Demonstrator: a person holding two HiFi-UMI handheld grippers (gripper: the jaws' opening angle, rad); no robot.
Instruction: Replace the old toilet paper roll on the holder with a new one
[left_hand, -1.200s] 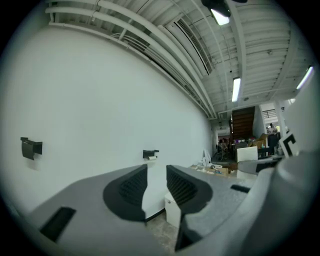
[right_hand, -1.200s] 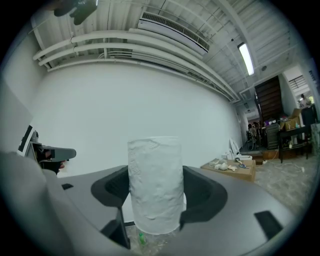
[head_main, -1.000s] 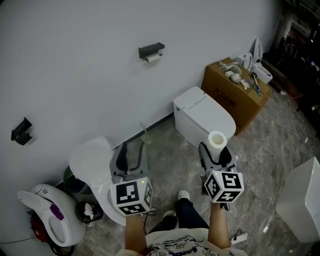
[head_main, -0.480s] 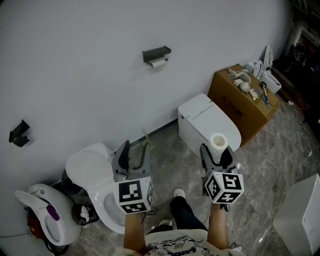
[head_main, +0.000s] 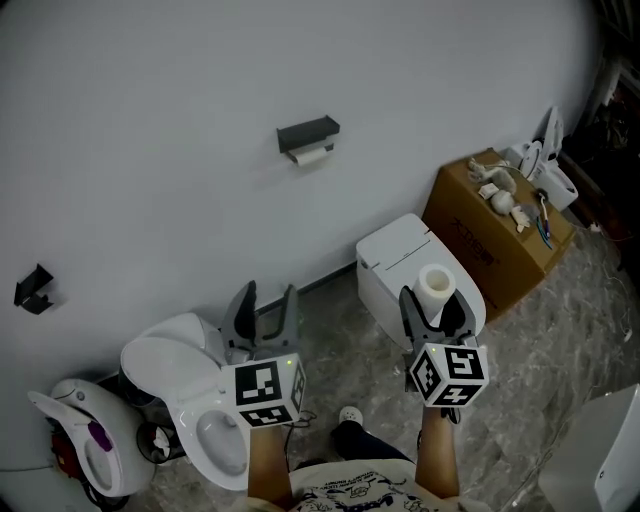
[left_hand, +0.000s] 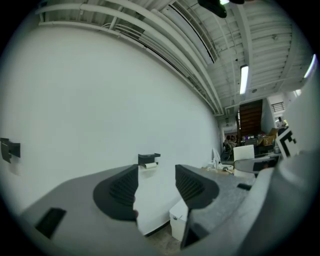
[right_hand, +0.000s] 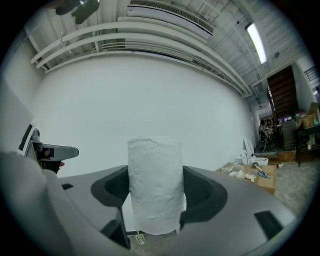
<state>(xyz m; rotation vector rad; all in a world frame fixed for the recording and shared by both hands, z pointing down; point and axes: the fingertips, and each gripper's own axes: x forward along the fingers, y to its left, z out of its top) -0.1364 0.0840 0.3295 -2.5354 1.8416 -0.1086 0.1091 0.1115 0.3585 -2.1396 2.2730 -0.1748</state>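
The right hand-held gripper (head_main: 435, 303) is clamped on the new toilet paper roll (head_main: 435, 282). In the right gripper view the roll (right_hand: 155, 184) stands upright between the two jaws, and both pads press against its sides. The left hand-held gripper (head_main: 268, 300) holds nothing. Its jaws stand wide apart, and the left gripper view shows only the wall in the gap between them (left_hand: 155, 187). Both hand-held grippers point level towards the white wall (head_main: 150, 120).

The dark holder (head_main: 308, 132) is fixed high on that wall, well apart from both hand-held grippers. The old roll (head_main: 313, 154) sits just beneath it (a thin white roll, with little paper left as far as can be made out). From the left gripper view the holder (left_hand: 149, 159) shows in the gap between the open jaws, with the old roll (left_hand: 150, 165) under it.

On the marbled floor (head_main: 560, 350), at the foot of the wall, stands a closed white toilet (head_main: 400, 250), just beyond the right hand-held gripper. A cardboard box (head_main: 495, 240) with small items on top stands beside it, towards the right edge of the floor. An open toilet (head_main: 185, 385) stands below the left hand-held gripper. A small dark bracket (head_main: 33, 290) is mounted on the wall at far left.
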